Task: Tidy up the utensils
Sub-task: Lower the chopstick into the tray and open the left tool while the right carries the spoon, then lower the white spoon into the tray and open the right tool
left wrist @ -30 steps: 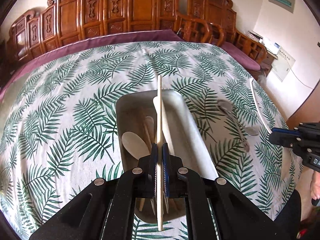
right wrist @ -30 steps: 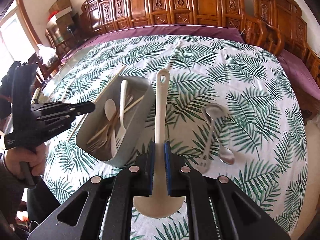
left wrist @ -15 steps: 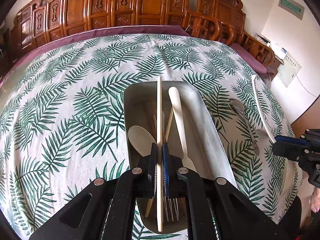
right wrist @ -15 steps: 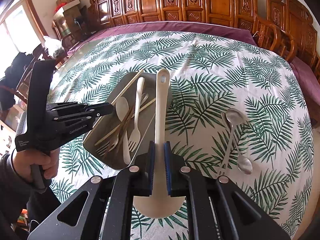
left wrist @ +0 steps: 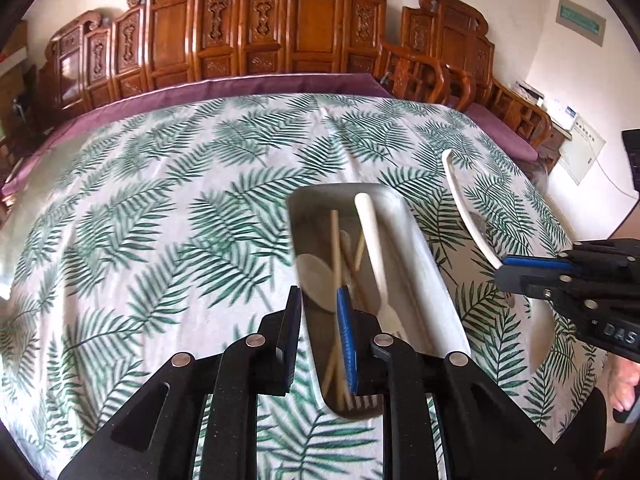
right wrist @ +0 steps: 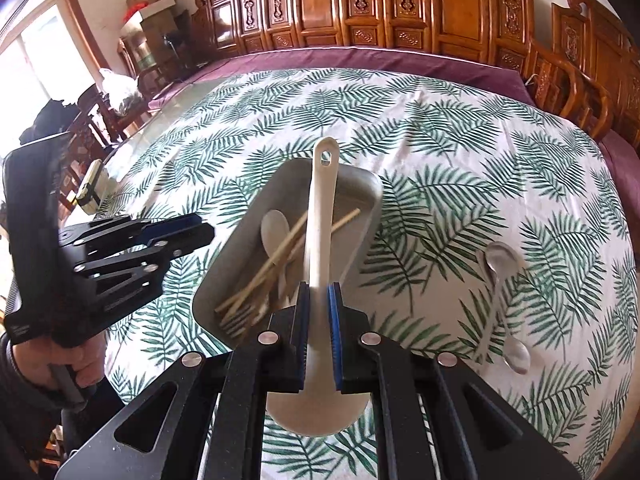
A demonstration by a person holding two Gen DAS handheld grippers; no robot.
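- Jaws of the left gripper (left wrist: 319,322) stand spread with nothing between them, hanging over the near end of the grey tray (left wrist: 430,280).
- Jaws of the right gripper (right wrist: 319,334) are pinching the white ladle (right wrist: 320,216) by its handle; the handle reaches forward over the tray's right side, and the bowl sits below the jaws, near the camera.
- Inside the tray lie wooden chopsticks (left wrist: 335,248), one pale spoon (left wrist: 316,280) and one white fork (left wrist: 374,240); the chopsticks overlap too much for a sure count.
- On the leaf-print cloth of the desk (right wrist: 460,128), right of the tray and well apart from both grippers, two metal spoons (right wrist: 502,280) lie crossed and touching.
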